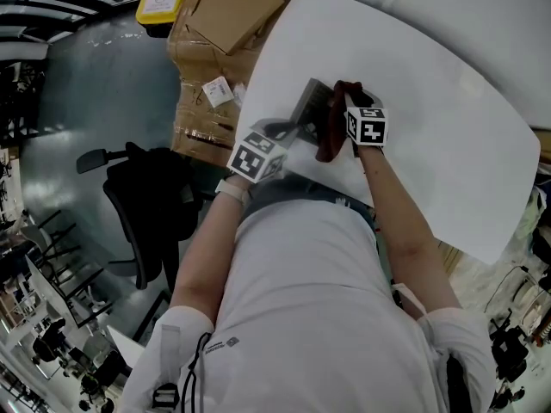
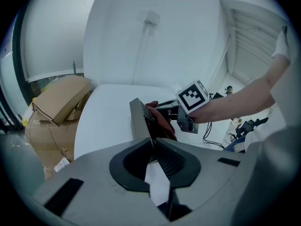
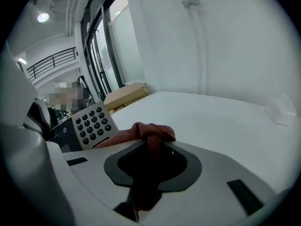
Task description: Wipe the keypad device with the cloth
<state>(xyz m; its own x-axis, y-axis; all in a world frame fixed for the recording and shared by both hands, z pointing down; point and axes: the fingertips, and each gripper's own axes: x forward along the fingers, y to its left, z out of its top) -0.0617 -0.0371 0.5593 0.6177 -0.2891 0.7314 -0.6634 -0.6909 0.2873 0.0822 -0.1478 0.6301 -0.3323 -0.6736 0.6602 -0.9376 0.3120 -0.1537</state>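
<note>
Far out past the left gripper we have cardboard boxes, off the table & not part of the job.

The left gripper has its jaws pressed onto the thin lower edge of the keypad device. The device is up off the table, tilted, sticking out ahead of those jaws w/ its key face turned toward the right gripper.

How it'll handle, our guess: a stiff, flat, smooth grey plate, prob. light. Pinched by one narrow edge it has lots of leverage, so a hard wipe could swing or slip it in the jaws. The bare border clear of the keys is the right place to hold, which is approx where we have it. A deeper bite would steady it more.

Between the two grippers is the cloth, dark red, bunched, lying against the key face just ahead of the right gripper's tips. We can't tell if it's truly pressing or only touching.

The right gripper is clamped on a fold of the cloth, w/ a wad poking out in front & the rest hanging down through the jaws. It's soft & limp, won't push by itself, so the front wad has to stay short & tight. A light stroke across the keys looks like the step in hand.
</note>
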